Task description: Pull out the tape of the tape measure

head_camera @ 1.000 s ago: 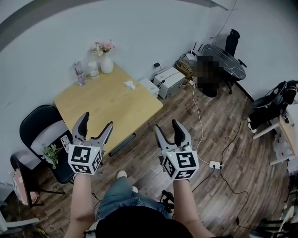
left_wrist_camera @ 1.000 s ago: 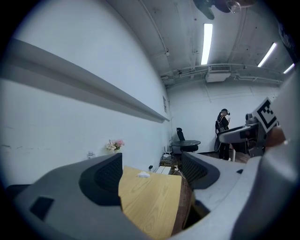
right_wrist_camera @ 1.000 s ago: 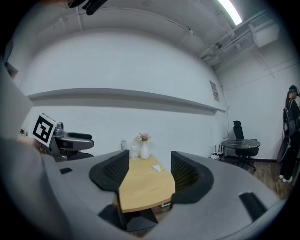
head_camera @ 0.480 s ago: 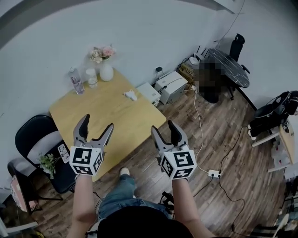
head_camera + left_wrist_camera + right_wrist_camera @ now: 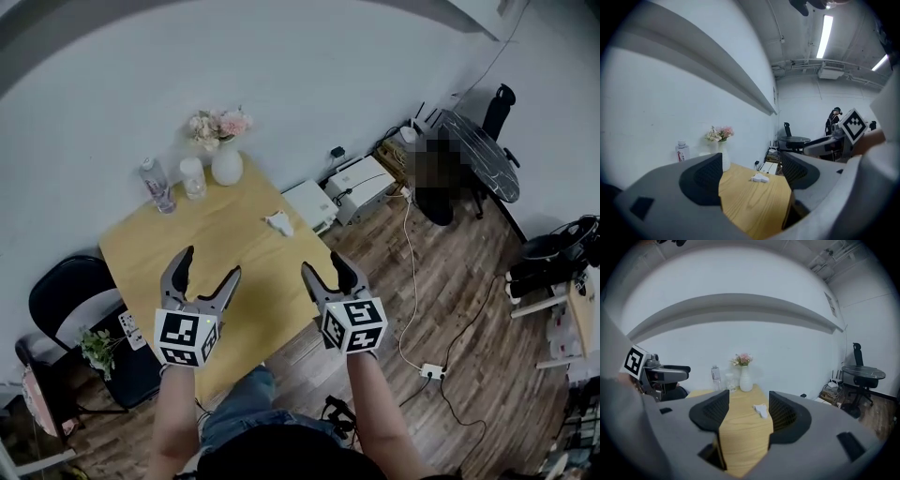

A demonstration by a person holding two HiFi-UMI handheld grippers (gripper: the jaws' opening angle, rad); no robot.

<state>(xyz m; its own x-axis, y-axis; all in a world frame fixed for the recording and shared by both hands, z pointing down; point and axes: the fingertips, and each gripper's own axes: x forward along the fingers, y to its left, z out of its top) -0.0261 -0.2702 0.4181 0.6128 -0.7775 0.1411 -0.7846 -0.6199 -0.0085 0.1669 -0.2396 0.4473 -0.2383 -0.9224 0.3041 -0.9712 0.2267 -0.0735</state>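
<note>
Operator from above: forearms bare, blue jeans, dark top at frame's bottom edge. Left gripper & right gripper are a matched pair w/ grey moulded plastic bodies, two curved jaws apiece and black ribbed pads on the inner faces. Each carries a white cube printed w/ black square markers.

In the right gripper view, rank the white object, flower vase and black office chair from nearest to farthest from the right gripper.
1. white object, on the table, just ahead.
2. flower vase, table's far end.
3. black office chair, far right, across the room.
</note>
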